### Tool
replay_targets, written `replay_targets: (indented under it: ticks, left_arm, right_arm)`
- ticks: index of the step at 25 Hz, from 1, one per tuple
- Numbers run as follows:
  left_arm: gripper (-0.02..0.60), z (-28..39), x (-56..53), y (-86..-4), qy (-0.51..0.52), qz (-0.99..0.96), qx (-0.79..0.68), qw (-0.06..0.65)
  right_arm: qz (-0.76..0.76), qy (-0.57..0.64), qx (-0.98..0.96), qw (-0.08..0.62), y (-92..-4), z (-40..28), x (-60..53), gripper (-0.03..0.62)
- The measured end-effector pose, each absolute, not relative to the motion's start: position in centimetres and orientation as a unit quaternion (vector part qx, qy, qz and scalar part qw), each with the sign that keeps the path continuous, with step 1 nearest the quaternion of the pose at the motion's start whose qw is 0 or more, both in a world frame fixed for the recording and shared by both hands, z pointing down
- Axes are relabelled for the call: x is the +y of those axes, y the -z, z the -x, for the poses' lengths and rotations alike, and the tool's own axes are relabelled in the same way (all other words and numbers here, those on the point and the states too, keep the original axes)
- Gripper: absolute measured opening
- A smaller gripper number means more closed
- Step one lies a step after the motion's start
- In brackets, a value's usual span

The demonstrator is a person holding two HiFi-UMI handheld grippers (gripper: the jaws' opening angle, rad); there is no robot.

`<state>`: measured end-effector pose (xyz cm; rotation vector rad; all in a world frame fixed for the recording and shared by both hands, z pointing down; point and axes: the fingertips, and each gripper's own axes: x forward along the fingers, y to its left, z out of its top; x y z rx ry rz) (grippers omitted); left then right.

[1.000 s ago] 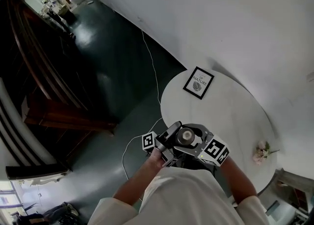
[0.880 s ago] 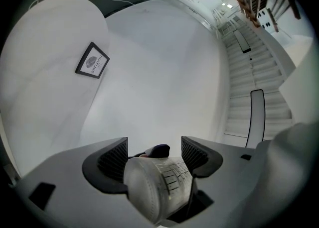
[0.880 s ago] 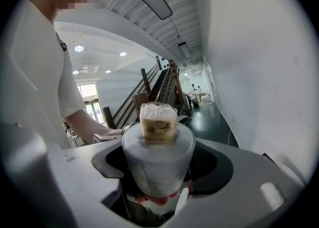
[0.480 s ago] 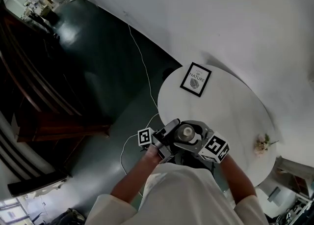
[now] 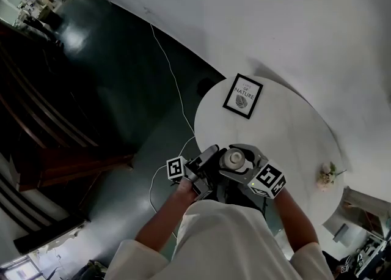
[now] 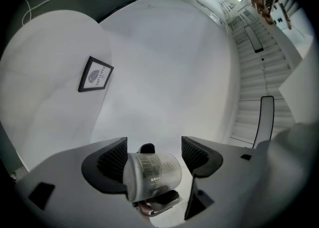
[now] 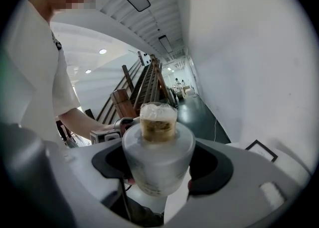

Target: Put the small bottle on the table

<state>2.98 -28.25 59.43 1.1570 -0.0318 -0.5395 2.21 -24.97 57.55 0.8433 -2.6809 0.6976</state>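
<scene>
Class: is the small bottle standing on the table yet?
No, the bottle is clamped between the jaws of the right gripper, not set down.

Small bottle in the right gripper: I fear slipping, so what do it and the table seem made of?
Small bottle: frosted, translucent glass or plastic; cloudy matte body, clearer neck showing yellowish contents. Table: smooth, uniformly white top; painted board or laminate, cannot tell.

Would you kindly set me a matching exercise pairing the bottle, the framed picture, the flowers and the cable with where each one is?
1 small bottle
2 framed picture
3 flowers
4 cable

A on the dark floor
B near the right edge of the table
C held in the right gripper
D near the table's far edge

Pairs: 1-C, 2-D, 3-B, 4-A
</scene>
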Motion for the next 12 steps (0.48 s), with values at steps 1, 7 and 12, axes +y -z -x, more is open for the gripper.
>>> replay_targets:
  ticks: [1, 7, 12]
  left_arm:
    - [0.321, -2.9, -28.5, -59.7, 0.250, -0.539, -0.018, 0.804]
    - [0.321, -2.6, -29.8, -61.5, 0.241, -0.530, -0.028, 0.813]
    - [0.321, -2.3, -30.7, -62.9, 0.232, -0.532, -0.039, 0.814]
  right_arm:
    - [-0.292, -0.244, -0.917, 0.121, -57.9, -2.4, -25.4, 0.347]
    - [-0.312, -0.264, -0.905, 0.121, -60.1, -3.7, -27.6, 0.347]
    - [-0.327, -0.273, -0.896, 0.128, -62.2, -4.8, -29.2, 0.347]
